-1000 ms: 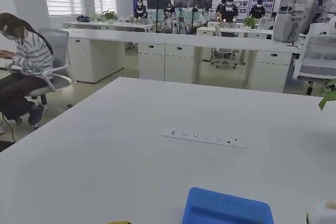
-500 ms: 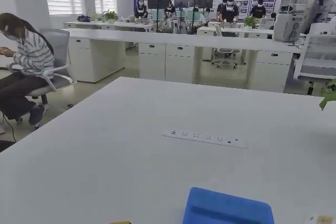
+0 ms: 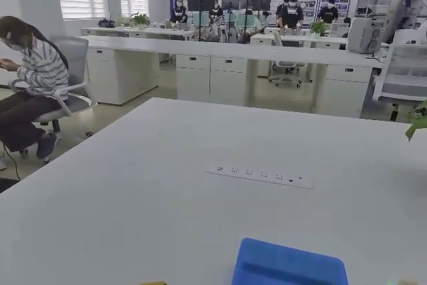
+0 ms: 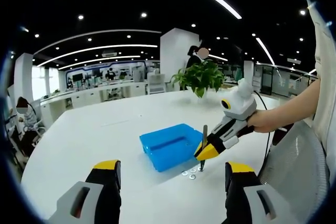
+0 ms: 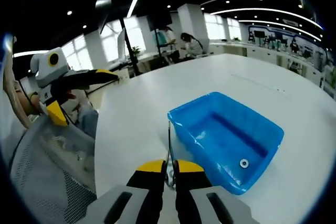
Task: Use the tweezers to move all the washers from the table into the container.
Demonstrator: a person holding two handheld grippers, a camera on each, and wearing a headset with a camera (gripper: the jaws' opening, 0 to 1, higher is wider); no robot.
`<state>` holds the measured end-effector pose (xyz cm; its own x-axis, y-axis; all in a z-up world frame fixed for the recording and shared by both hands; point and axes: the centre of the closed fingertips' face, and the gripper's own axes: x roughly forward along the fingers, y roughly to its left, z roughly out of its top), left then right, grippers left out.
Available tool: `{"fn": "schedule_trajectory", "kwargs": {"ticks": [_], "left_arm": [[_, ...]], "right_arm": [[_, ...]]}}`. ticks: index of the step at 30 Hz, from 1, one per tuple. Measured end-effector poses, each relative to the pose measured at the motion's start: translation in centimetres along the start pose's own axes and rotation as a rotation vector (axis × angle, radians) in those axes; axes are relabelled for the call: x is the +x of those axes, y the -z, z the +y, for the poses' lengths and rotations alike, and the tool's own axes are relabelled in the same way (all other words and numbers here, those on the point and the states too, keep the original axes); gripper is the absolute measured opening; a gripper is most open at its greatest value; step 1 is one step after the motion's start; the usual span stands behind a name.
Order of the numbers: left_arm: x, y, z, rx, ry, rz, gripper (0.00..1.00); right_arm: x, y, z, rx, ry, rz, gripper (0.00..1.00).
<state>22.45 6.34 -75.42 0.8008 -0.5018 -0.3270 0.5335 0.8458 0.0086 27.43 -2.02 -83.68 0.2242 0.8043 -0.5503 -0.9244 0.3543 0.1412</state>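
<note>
One small silver metal washer (image 5: 243, 163) is seen lying flat on the floor of the blue rectangular plastic container (image 5: 202, 121); that much of the task is judged done. Roughly three more loose washers (image 4: 189, 173) are noted on the white worktop (image 4: 94, 135), just beside the container's near wall, and are yet to be transferred. The thin grey metal tweezers (image 5: 169, 135) are held clenched between the fingers of the right gripper (image 5: 169, 170). In the left gripper view their long axis is found close to upright, with the tips pointed down at the loose washers and poised just above them; contact cannot be confirmed. The fingers of the left gripper (image 4: 173, 167) are spread wide, with nothing grasped.
</note>
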Motion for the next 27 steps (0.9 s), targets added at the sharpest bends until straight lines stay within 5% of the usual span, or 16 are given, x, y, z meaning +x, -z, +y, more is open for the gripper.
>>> {"fn": "schedule_trajectory", "kwargs": {"ticks": [8, 15, 27], "left_arm": [[0.0, 0.1, 0.1, 0.003, -0.004, 0.003, 0.82], [-0.1, -0.5, -0.1, -0.008, 0.006, -0.024, 0.83], [-0.1, -0.4, -0.2, -0.001, 0.007, -0.02, 0.82]], "right_arm": [[-0.1, 0.1, 0.4, -0.037, 0.019, -0.013, 0.03], [-0.4, -0.4, -0.1, 0.215, 0.008, -0.104, 0.03], [-2.7, -3.6, -0.9, 0.261, -0.003, -0.199, 0.03]]}}
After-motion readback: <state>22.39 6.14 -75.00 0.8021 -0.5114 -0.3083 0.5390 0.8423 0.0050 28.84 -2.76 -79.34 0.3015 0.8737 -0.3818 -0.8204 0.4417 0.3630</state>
